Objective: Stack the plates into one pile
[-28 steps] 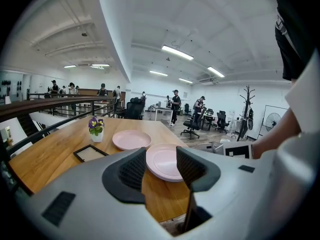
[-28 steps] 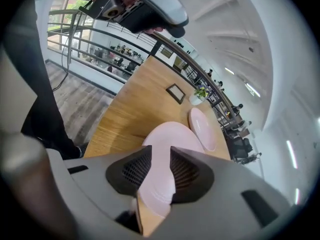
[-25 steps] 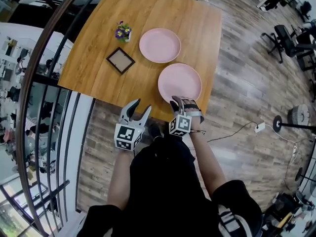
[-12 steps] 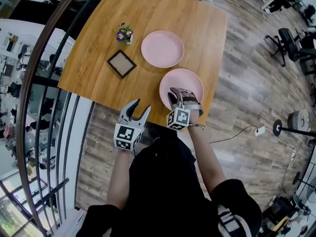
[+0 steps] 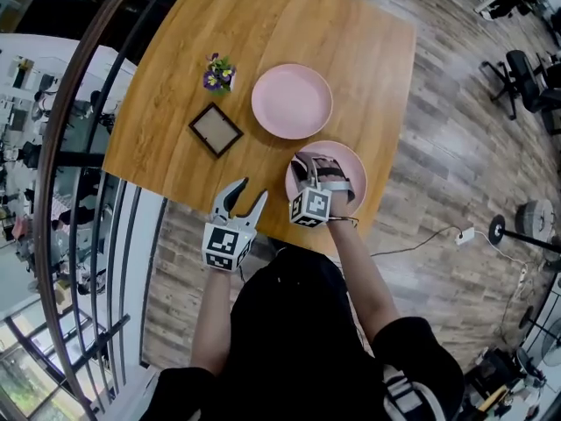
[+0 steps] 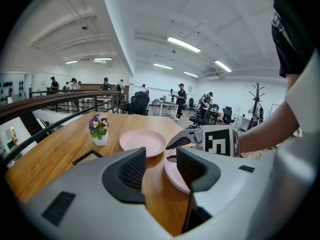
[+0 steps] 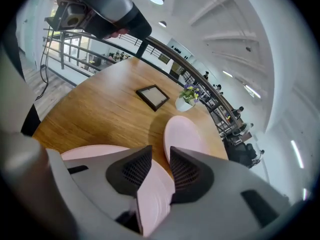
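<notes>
The right gripper's pads [image 7: 134,170] are clamping the rim of the near pink plate [image 5: 348,160], one pad sitting above the rim and the other below it, with the plate's edge running straight through the gap between them. The right gripper [image 5: 315,171] is reaching in over the plate's near side, and its marker cube is sitting just behind the jaws. Whether the plate is resting flat on the wood or being raised off it is not clear from these views.

The left gripper [image 6: 160,159] is hanging with its jaws spread apart and nothing between them; only the tabletop and the plates are showing beyond the gap. It is hovering at the table's near edge, to the left of the right gripper and clear of both plates.

The far pink plate [image 5: 292,101] is lying flat on the wooden table [image 5: 263,24], just beyond the gripped plate and close to it, the two rims standing a little apart. To the left of the far plate a small pot of purple flowers [image 5: 217,72] is standing upright, and a dark picture frame [image 5: 216,129] is lying flat, turned cornerwise, nearer the person than the pot. A curved railing [image 5: 66,112] is running along the table's left side
</notes>
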The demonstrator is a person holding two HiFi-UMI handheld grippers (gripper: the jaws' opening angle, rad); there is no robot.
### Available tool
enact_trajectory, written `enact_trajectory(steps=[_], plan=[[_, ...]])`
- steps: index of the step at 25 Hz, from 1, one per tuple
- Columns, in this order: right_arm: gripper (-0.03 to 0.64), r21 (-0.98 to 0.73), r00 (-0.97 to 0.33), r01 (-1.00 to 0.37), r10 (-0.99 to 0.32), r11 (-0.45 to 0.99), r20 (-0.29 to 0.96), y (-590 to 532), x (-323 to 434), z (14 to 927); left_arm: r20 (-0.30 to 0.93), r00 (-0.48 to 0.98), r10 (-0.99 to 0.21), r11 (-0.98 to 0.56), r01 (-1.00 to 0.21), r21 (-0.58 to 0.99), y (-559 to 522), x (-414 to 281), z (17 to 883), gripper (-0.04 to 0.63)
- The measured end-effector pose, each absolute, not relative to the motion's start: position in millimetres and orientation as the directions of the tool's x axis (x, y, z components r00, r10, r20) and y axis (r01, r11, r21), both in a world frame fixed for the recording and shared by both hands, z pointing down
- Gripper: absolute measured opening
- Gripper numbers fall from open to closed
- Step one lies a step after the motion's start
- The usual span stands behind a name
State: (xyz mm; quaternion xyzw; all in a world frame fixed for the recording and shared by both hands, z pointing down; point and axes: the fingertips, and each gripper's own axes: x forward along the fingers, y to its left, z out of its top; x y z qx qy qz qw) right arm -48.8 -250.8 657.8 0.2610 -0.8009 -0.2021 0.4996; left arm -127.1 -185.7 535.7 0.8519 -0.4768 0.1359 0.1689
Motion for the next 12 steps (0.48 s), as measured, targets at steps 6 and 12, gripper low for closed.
enact_trajectory(steps=[6, 12], plan=[[0.124, 0.57, -0.359, -0.186, -0.596, 0.8, 0.719, -280.9, -53.6, 670.0, 0.397, 0.485, -0.779, -0.448, -0.874, 0.19, -208.8, -132.1, 543.4, 0.201], [0.124, 0.548, -0.353, -0.159, -0.565, 0.821, 0.745, -295.9, -60.5, 683.9, 0.399, 0.481, -0.781, -0.43, -0.877, 0.214, -221.7, -131.3, 549.6, 0.201]])
